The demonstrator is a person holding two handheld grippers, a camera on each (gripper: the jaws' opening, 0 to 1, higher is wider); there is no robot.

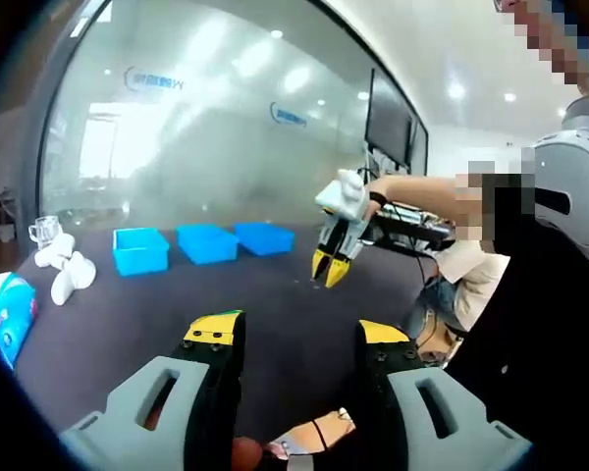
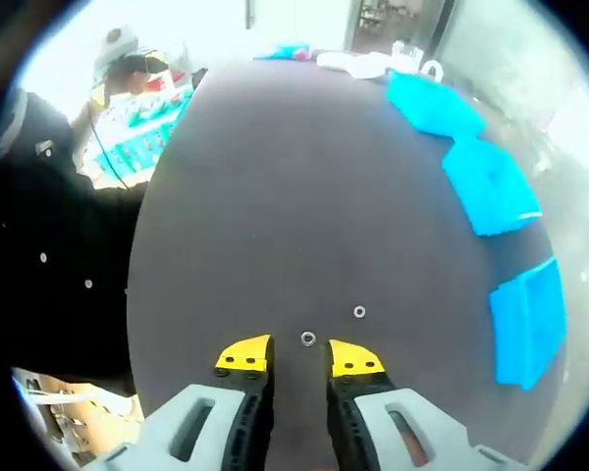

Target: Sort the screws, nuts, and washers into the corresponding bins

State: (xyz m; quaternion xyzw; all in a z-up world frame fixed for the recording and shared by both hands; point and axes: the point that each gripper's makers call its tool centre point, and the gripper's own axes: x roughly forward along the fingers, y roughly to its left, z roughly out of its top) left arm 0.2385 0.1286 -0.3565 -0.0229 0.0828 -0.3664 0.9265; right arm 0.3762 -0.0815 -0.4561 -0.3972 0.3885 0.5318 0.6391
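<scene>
In the right gripper view, the right gripper (image 2: 300, 356) points down at a dark grey table (image 2: 275, 177). Its two yellow-tipped jaws are spread a little, with a narrow gap between them, and they pinch nothing. A small metal nut (image 2: 308, 339) lies on the table right at the mouth of that gap, just beyond the tips and between them; whether a tip touches it cannot be told. A second small ring-shaped piece, perhaps a washer (image 2: 359, 312), lies near it, a little farther out and to the right. Three blue bins (image 2: 491, 186) stand in a row along the right side of the table, well apart from the small parts.

In the left gripper view, the left gripper (image 1: 299, 331) hangs above the same table with its jaws spread wide and nothing between them. Across the table, the right gripper (image 1: 331, 268) appears again, held in a person's hand (image 1: 377, 189) and pointing down at the surface. The three blue bins (image 1: 206, 242) stand at the far edge before a frosted glass wall (image 1: 206, 118). Some white objects (image 1: 64, 267) lie at the left
</scene>
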